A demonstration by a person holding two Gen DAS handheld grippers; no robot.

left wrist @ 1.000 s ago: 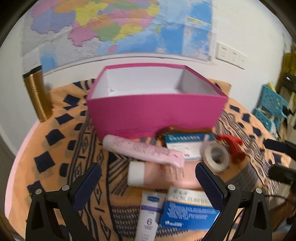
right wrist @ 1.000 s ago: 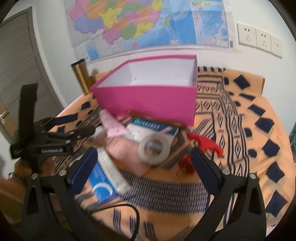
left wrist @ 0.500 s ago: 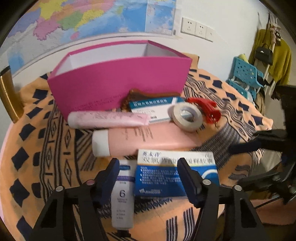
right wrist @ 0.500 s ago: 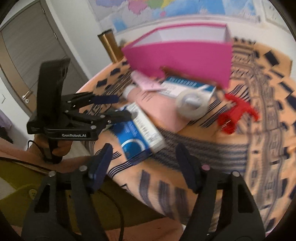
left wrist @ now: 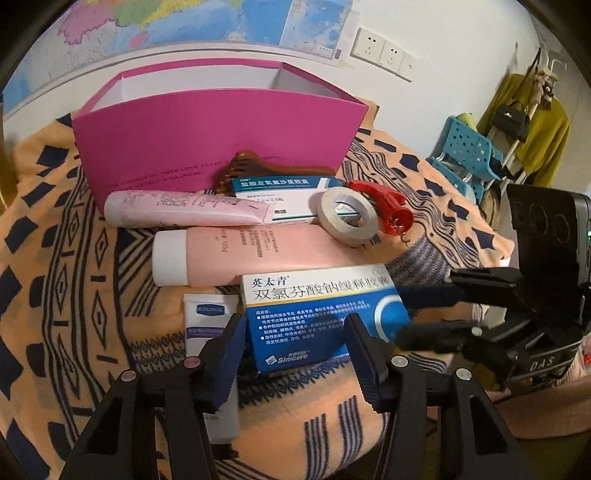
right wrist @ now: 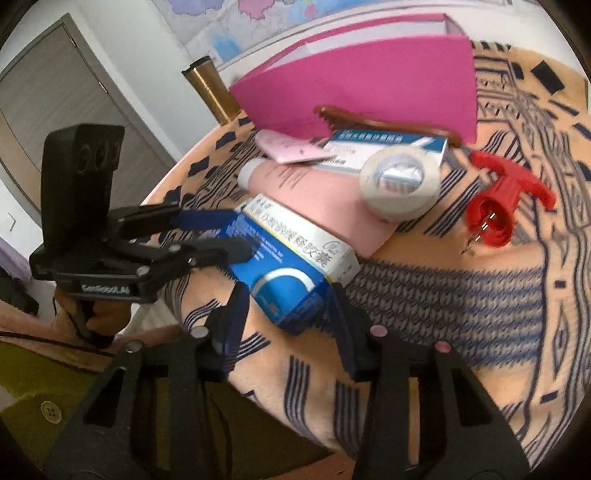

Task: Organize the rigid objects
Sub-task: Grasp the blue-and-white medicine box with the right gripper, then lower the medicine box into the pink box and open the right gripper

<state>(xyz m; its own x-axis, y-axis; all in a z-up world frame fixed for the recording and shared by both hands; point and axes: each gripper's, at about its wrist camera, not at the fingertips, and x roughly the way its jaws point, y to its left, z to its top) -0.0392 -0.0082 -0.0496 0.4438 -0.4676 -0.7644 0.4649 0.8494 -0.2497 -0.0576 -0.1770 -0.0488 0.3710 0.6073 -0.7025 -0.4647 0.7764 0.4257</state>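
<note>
Both grippers, left gripper and right gripper, having dropped toward the blue medicine box, are closing around it, pads not yet pressing; next comes a firm pinch and a lift into the pink box behind.

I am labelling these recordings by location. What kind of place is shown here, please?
Probably a room in a home. A large wall map hangs above a table with a patterned orange cloth, and a coat rack with a handbag stands beside a blue plastic chair.
</note>
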